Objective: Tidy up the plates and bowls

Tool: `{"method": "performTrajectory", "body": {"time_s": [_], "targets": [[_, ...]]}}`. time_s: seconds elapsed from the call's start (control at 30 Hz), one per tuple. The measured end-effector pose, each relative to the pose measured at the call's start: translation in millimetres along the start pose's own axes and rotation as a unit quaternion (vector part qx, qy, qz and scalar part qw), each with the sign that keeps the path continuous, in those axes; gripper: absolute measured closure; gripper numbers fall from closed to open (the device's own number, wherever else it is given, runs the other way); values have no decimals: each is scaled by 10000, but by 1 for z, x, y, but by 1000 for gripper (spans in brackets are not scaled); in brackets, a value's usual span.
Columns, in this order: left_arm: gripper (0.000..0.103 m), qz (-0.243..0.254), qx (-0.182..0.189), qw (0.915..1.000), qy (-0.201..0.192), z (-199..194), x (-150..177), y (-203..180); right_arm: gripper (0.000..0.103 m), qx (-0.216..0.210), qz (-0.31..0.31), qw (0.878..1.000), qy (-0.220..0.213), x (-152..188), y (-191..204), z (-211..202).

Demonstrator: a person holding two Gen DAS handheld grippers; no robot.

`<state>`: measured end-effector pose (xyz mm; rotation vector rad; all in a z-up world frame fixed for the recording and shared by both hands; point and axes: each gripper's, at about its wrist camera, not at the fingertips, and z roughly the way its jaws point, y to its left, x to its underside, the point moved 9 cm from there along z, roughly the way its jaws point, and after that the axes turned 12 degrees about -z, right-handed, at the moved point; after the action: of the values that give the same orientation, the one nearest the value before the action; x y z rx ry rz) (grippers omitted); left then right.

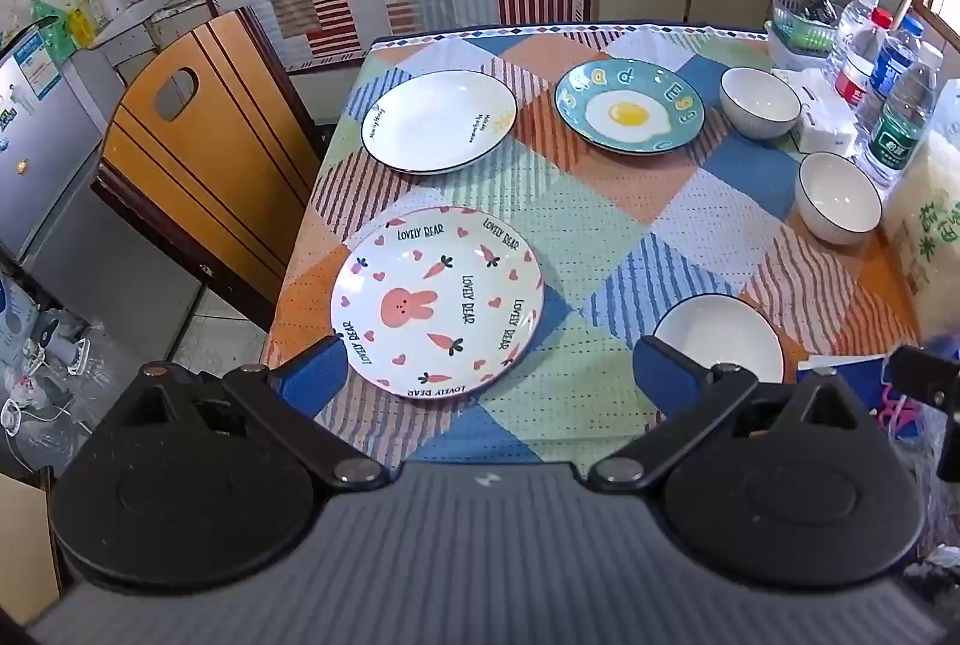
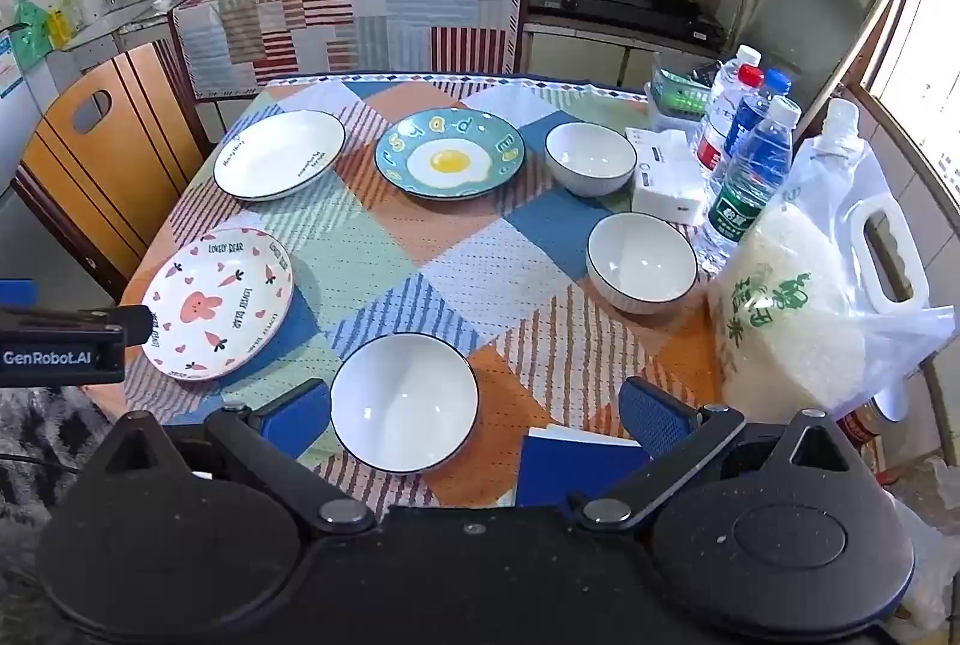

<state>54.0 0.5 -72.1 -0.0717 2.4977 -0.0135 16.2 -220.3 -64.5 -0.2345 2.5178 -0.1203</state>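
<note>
Bottles point(image 2: 744, 165) and rice bag point(image 2: 798, 297) crowd the bowls point(image 2: 641, 262)

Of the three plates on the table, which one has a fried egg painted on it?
The teal plate, at the far middle of the table. The pink rabbit plate and the plain white plate have no egg.

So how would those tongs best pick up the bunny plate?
Probably by its near rim. The bunny plate lies flat on the tablecloth, so only its raised, flared edge gives a pinch: one finger over, one under. The open left tongs already face that side from the table's near edge.
</note>
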Motion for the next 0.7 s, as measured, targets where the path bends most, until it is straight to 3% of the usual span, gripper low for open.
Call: {"method": "performTrajectory", "body": {"time_s": [0.3, 0.7], "targets": [[0, -81, 84, 9999, 61, 7, 16, -6, 0, 4, 34, 10000, 92, 7, -2, 3], [0, 77, 304, 9993, 181, -6, 11, -7, 0, 54, 28, 9996, 274, 14, -4, 6]]}}
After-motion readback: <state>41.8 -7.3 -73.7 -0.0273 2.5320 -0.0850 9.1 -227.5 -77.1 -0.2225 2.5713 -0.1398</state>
